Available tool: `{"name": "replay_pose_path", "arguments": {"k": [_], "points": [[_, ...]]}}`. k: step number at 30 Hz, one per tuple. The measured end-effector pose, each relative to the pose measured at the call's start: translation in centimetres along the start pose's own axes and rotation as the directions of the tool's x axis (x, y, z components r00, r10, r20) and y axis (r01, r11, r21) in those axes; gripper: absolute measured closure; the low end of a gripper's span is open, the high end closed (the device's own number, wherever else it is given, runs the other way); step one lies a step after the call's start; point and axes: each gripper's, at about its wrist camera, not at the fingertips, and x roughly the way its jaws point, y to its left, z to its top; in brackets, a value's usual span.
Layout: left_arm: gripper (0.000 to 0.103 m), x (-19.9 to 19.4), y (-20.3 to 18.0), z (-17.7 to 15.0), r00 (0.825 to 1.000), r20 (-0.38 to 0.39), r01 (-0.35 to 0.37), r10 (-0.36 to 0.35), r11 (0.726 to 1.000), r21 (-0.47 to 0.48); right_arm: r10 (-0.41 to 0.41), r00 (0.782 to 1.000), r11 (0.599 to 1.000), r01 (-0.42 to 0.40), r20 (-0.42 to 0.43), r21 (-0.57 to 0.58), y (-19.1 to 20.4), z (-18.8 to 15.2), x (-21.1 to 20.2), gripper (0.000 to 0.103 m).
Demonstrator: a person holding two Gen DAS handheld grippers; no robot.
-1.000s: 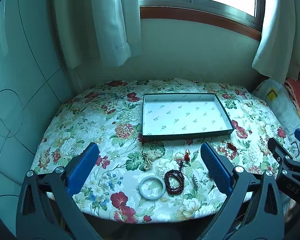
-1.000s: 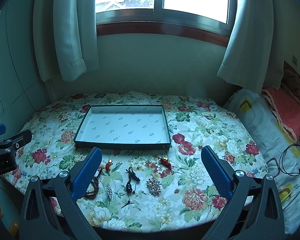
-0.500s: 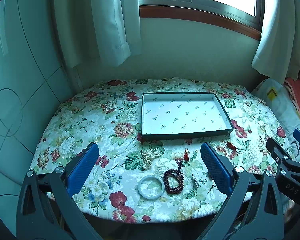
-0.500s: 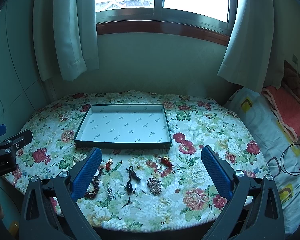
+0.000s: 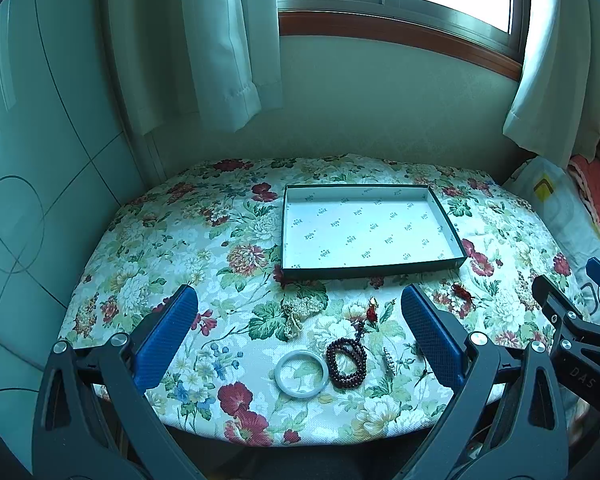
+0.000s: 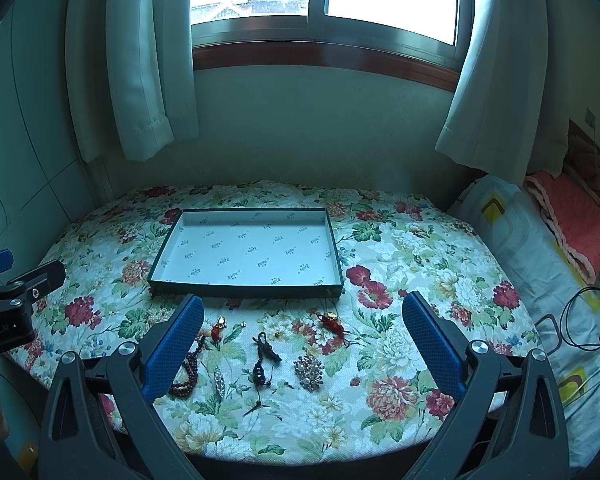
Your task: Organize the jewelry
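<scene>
Step in hand: approach — nothing picked yet. Left gripper point(image 5: 300, 332) and right gripper point(image 6: 302, 330) hover with jaws spread wide, holding nothing. The jewelry — bangle point(image 5: 301, 374), beads point(image 5: 347, 362), brooch point(image 6: 309, 369) — lies near the table's point(image 6: 412, 248) front edge; the tray point(image 6: 244, 290) behind sits bare. Next: descend on one piece, judged clear on all sides.

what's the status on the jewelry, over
Left gripper and right gripper open, holding nothing. Tray has nothing in it. Bangle, beads, brooch loose on tablecloth. Nothing blocking.
</scene>
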Motion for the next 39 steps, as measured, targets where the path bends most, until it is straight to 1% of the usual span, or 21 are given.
{"name": "replay_pose_path", "arguments": {"k": [24,31,36,39], "points": [[0.002,0.0,-0.1,-0.1,1.000,0.002,0.003,-0.003,1.000,0.001,0.002,1.000,1.000,-0.002,-0.004,0.002,0.1,0.0,0.3,0.004],[0.002,0.6,-0.6,-0.3,1.000,0.005,0.005,-0.005,1.000,-0.002,-0.002,1.000,1.000,0.002,-0.004,0.005,-0.3,-0.2,0.8,0.004],[0.002,2.4,-0.5,-1.0,1.000,-0.024,0.018,-0.018,1.000,0.005,-0.004,1.000,1.000,0.005,-0.025,0.013,-1.5,-1.4,2.3,0.004],[0.002,4.8,-0.2,-2.2,0.997,-0.077,0.014,-0.013,1.000,0.009,0.001,0.998,0.999,0.001,-0.057,0.034,-2.7,-2.6,4.0,0.004]]}}
